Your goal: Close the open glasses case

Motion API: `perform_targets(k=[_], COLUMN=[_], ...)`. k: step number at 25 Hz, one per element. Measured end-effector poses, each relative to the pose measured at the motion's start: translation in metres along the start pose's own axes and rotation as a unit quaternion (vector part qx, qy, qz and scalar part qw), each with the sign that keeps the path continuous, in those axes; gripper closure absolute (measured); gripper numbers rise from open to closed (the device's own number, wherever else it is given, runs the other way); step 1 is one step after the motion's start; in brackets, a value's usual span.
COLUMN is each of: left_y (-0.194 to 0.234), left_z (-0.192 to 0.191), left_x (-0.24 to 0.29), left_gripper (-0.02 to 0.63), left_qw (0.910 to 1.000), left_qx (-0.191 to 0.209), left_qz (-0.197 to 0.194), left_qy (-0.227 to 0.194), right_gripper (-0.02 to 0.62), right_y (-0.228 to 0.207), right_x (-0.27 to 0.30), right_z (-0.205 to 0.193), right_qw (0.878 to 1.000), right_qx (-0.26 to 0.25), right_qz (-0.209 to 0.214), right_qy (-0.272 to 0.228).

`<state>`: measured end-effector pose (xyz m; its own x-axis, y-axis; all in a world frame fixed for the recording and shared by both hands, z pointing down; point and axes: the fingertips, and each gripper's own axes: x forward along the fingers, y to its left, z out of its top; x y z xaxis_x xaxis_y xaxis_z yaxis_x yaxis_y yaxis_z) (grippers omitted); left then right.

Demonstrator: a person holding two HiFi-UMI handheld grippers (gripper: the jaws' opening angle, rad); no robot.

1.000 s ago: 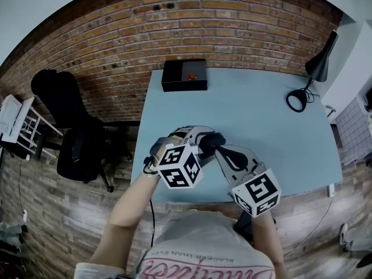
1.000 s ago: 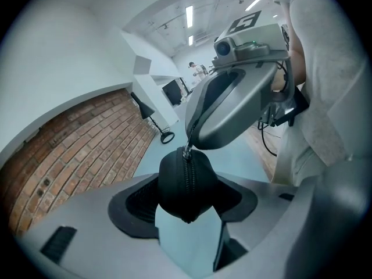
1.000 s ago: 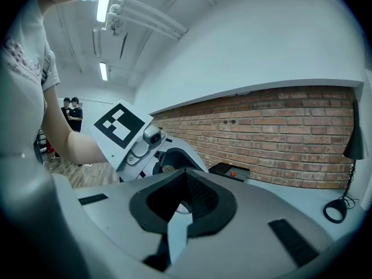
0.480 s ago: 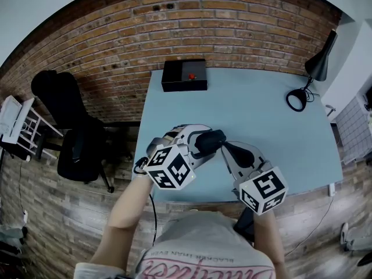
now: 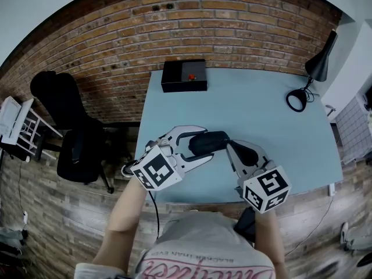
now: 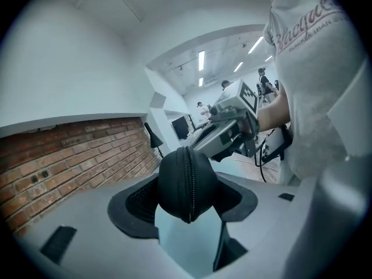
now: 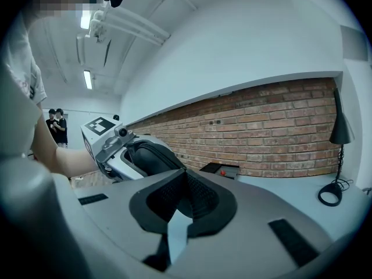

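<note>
head view: brick wall [image 5: 174,22] across top, pale blue bench [image 5: 261,115] mid frame, black chair [image 5: 70,127] at left. black box [image 5: 184,75] at bench's upper left edge, black lamp [image 5: 311,80] at upper right. left claw [image 5: 197,146] spread wide, clamped on black glasses case [image 5: 212,138], lower centre, above bench. right claw [image 5: 233,149] pressed together, tips at case's right end; whether it pinches anything, cannot tell. left gripper view: case end between pads, zipper halves together there.

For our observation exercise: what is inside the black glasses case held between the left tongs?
Nothing inside shows. Only the black outside of the glasses case and its zip are visible between the left tongs; whatever it contains is covered.
</note>
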<state>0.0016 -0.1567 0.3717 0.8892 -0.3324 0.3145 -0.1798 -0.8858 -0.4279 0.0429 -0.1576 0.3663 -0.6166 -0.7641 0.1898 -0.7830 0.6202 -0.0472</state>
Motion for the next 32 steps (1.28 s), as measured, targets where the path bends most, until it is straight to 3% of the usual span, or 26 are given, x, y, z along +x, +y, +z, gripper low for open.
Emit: perform_targets(k=[10,17,22,25,29,32], left_y=[0.007,0.011,0.017,0.02,0.023,0.023], left_z=[0.021,0.03,0.038,0.041,0.038,0.026], left_x=[-0.013,-0.021,-0.03,-0.033,-0.031,-0.026], left_gripper=[0.341,0.341,0.341,0.341,0.341,0.341], left_qw=[0.9962,0.9891,0.9791,0.9755,0.973,0.975], left_qx=[-0.036,-0.075,-0.111,-0.106,-0.131,-0.151], left_qz=[0.004,0.011,0.02,0.024,0.02,0.016], left_qy=[-0.079,-0.126,-0.169,-0.191,-0.189,-0.162], right_gripper=[0.577,0.577,0.577,0.577,0.577,0.577], right_y=[-0.022,-0.034,-0.039,-0.038,-0.036,-0.037], right_x=[-0.002,-0.006,-0.007,-0.006,-0.007,-0.01], right_z=[-0.005,-0.008,-0.009,-0.01,-0.01,-0.004], right_qw=[0.999,0.999,0.998,0.998,0.998,0.998], right_qx=[0.016,0.028,0.041,0.044,0.032,0.031], right_qz=[-0.03,-0.047,-0.054,-0.05,-0.053,-0.057], right_qy=[0.003,0.004,-0.001,0.0,-0.006,-0.023])
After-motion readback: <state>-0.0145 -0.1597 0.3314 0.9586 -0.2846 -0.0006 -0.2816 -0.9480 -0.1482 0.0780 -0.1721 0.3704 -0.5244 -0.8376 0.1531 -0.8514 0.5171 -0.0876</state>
